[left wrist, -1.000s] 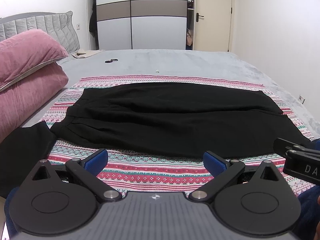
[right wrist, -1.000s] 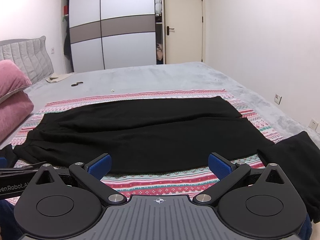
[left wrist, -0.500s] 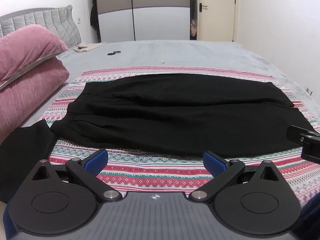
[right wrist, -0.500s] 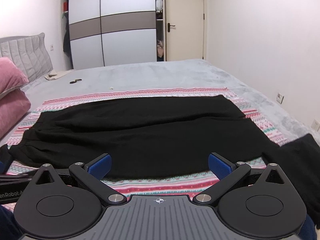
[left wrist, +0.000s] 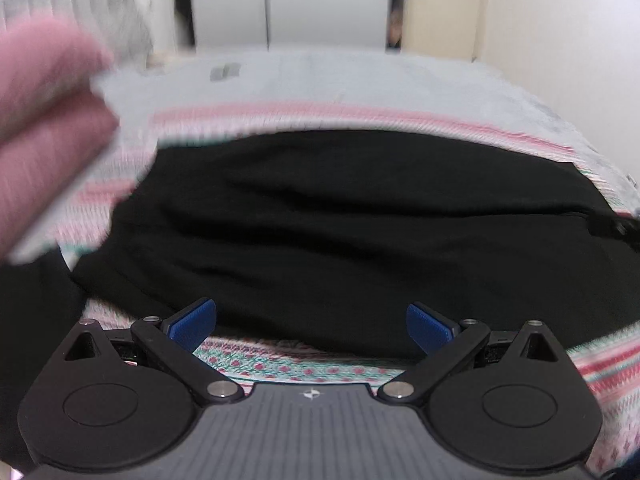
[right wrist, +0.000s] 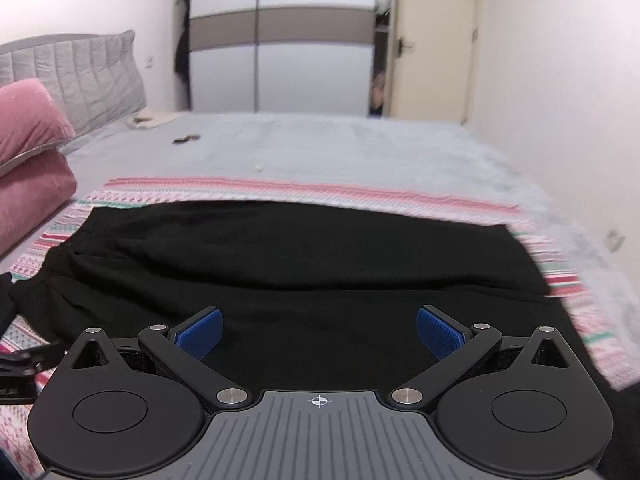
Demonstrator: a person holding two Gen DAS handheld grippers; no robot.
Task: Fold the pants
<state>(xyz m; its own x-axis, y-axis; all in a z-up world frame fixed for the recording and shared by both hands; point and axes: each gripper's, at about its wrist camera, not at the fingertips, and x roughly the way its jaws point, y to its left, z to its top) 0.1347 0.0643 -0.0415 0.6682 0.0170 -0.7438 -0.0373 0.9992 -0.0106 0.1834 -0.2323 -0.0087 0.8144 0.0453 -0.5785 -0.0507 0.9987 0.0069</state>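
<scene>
Hovering wide apart, left claw [left wrist: 311,326] and right claw [right wrist: 319,331] face black pants [right wrist: 304,276].

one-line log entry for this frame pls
phase: approach | left claw: open, empty | right claw: open, empty | black pants: spread flat on patterned blanket, unfolded | contact: none visible

pants [right wrist: 304,268] | black | flat, spread sideways | on patterned blanket [right wrist: 312,190]

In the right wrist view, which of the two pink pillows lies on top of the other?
The lighter pink pillow, leaning toward the grey headboard, lies on top; the darker pink pillow sits beneath it, on the bed.
</scene>
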